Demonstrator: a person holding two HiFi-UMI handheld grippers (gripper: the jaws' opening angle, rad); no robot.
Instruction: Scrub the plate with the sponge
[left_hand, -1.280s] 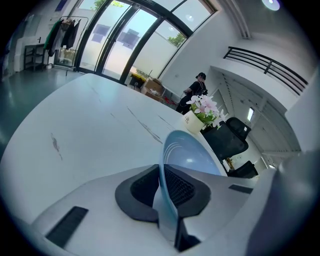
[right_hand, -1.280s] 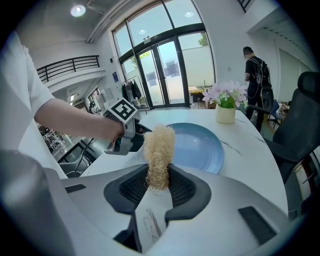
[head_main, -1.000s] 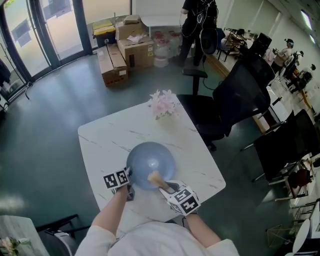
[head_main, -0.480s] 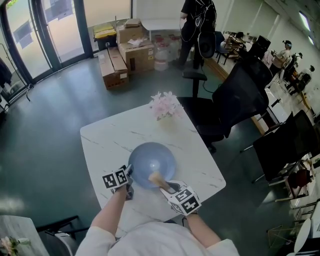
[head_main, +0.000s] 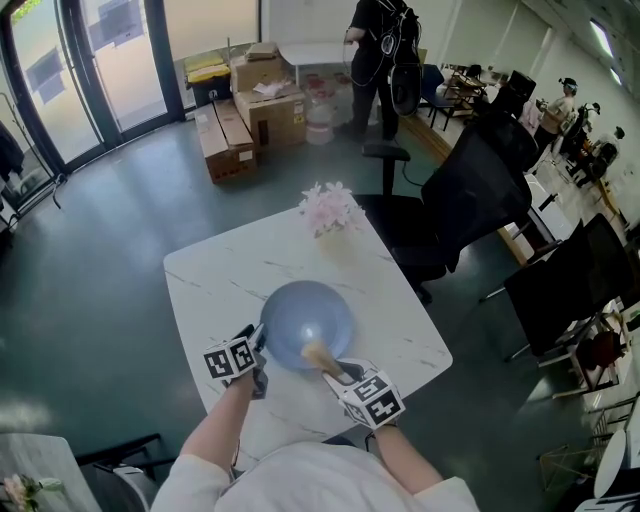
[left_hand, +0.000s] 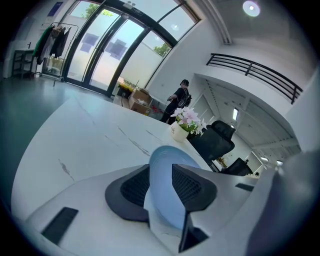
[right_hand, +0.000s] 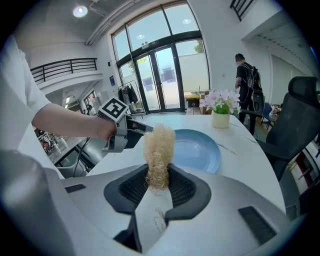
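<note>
Tongs on my left are standing released, with the pads apart and the near-left rim of the blue plate sitting between them, unpinched. My right tongs are clenching a pale, fibrous sponge, which is sticking out past the tips. From the head view, the sponge is lying over the plate's near-right edge; I am not able to tell whether it is touching. The plate is resting flat on the white marbled bench, toward my side. Potted pink flowers are standing well apart at the far edge.
</note>
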